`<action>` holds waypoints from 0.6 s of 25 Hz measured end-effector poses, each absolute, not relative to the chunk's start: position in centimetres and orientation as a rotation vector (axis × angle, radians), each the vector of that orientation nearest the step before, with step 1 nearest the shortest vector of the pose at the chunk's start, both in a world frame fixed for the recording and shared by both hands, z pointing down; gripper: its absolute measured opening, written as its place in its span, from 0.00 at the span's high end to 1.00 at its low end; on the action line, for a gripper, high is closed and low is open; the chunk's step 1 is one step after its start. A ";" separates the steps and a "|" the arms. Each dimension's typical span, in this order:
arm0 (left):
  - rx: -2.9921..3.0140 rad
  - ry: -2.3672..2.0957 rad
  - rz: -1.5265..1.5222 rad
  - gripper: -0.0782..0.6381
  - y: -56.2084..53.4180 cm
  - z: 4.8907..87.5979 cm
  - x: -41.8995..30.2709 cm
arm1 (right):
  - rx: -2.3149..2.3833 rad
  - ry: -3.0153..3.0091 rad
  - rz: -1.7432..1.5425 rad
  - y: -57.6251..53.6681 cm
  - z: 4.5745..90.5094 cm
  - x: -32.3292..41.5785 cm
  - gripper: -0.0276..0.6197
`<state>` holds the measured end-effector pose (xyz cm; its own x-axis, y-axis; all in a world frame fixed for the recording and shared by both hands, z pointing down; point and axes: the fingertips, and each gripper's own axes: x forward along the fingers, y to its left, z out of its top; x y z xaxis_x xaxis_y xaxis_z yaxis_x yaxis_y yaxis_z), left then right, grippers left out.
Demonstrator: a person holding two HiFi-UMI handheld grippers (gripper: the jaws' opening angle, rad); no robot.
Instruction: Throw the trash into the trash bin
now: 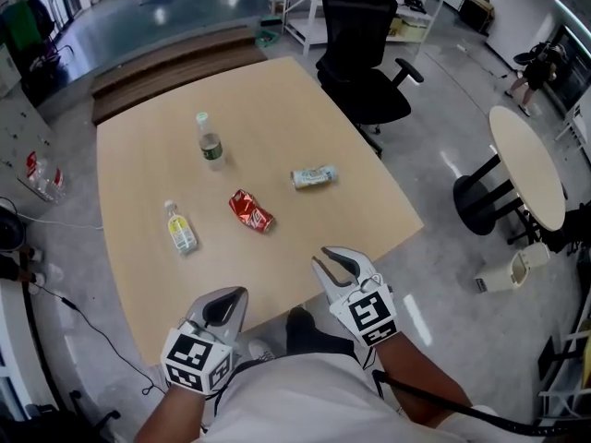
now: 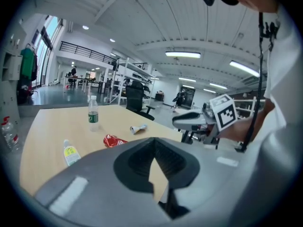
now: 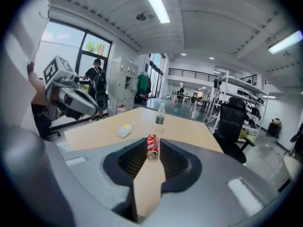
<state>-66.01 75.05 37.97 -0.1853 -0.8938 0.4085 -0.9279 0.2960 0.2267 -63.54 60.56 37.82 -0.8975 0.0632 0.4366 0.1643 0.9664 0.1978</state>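
Observation:
Four pieces of trash lie on the light wooden table. An upright clear bottle with a green label stands farthest back. A small bottle with a yellow label lies at the left, a crushed red can in the middle, and a crushed pale can to its right. My left gripper hovers at the table's near edge with its jaws together and empty. My right gripper is beside it, open and empty. In the right gripper view the red can shows far off through the gap. A small white bin stands on the floor at right.
A black office chair stands at the table's far right corner. A round table on a black base is to the right, next to the white bin. Loose bottles lie on the floor at left. A person stands by the windows.

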 end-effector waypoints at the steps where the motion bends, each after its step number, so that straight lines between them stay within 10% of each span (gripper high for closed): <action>1: 1.620 -2.104 0.101 0.88 74.7 38.0 -66.2 | -0.162 -2.661 -0.370 60.1 38.1 -63.9 0.82; 15: 1.668 -1.978 0.227 0.88 67.3 40.6 -67.2 | -0.124 -2.485 -0.705 53.0 42.5 -69.1 0.79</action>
